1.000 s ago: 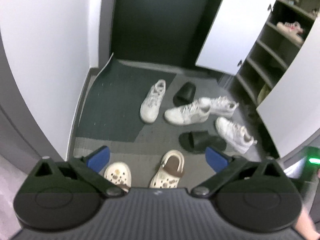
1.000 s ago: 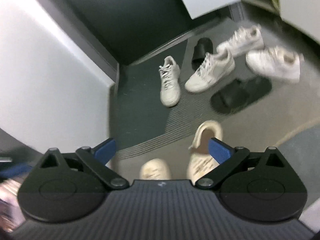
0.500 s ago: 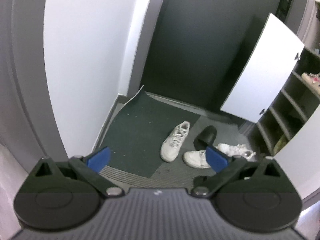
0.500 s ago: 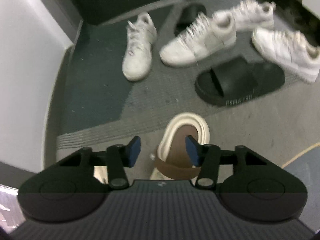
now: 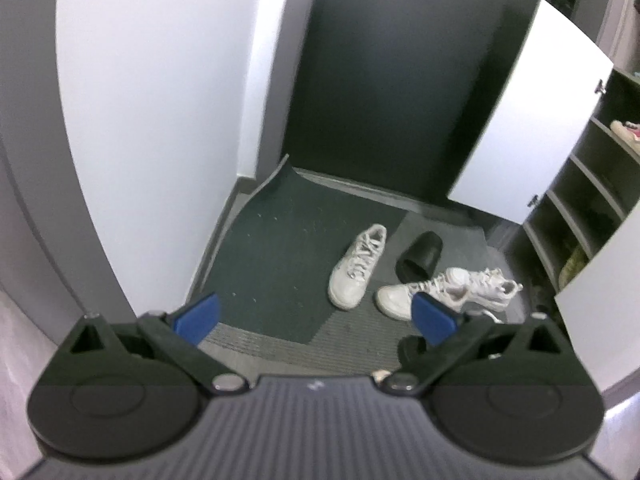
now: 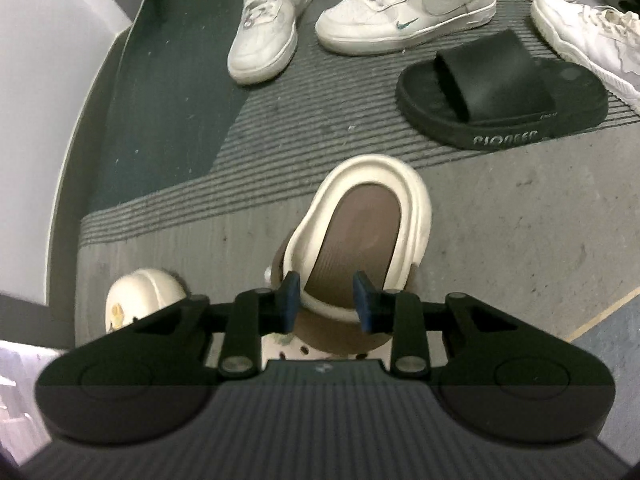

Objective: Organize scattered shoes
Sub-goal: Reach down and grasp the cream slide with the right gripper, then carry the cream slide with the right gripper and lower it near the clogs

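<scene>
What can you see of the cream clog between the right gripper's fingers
The cream clog looks like moulded foam or rubber, with a thick rounded rim and a brown footbed. It sits upright on the grey floor, heel end pointing away from the camera, near a ribbed mat. The right gripper straddles it, blue pads close against both sides; real contact is unclear. Round vent holes show near the gripper body.

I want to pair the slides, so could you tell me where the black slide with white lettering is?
In the right wrist view, the black slide lies upper right on the ribbed mat, just beyond the cream clog.
</scene>
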A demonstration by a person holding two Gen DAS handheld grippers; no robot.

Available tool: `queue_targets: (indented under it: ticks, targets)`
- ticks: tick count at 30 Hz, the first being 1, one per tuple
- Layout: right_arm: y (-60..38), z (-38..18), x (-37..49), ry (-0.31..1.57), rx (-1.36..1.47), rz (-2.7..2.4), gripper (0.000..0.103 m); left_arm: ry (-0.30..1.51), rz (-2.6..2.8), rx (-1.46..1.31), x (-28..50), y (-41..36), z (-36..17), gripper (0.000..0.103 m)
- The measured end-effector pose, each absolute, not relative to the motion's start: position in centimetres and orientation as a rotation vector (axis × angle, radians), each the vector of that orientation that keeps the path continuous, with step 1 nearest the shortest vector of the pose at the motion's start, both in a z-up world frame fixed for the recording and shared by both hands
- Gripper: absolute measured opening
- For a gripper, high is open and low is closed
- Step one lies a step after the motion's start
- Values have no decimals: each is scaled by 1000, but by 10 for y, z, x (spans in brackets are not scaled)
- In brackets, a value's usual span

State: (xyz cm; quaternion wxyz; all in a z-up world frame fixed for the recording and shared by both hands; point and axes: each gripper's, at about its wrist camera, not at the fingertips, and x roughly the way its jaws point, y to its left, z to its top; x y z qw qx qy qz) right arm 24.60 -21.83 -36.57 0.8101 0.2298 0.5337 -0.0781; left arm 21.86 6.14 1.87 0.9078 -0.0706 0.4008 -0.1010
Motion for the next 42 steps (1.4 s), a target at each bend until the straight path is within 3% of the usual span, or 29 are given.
queue_targets:
  ticks: [11, 13, 18, 21, 29, 32, 37, 42]
  targets:
    - [-211, -359, 252, 1208, 297, 34, 34, 862, -263, -179, 211, 64, 15, 103]
    - [-205, -358, 254, 1227, 206, 116, 43, 876, -272, -193, 212, 65, 14, 103]
    - [-209, -362, 266, 1281, 188, 171, 45, 911, -297, -226, 213, 63, 11, 103]
    - [-209, -370, 270, 1307, 171, 187, 60, 894, -303, -215, 214, 60, 12, 103]
    - [-206, -393, 280, 1352, 222, 182, 64, 903, -264, -193, 228, 58, 8, 103]
    - [-207, -393, 283, 1376, 268, 162, 60, 897, -268, -211, 229, 60, 11, 103]
    - [-224, -388, 281, 1407, 447, 107, 28, 886, -281, -191, 227, 57, 14, 103]
    - [-246, -387, 256, 1379, 651, 42, 21, 893, -292, -205, 222, 59, 16, 103]
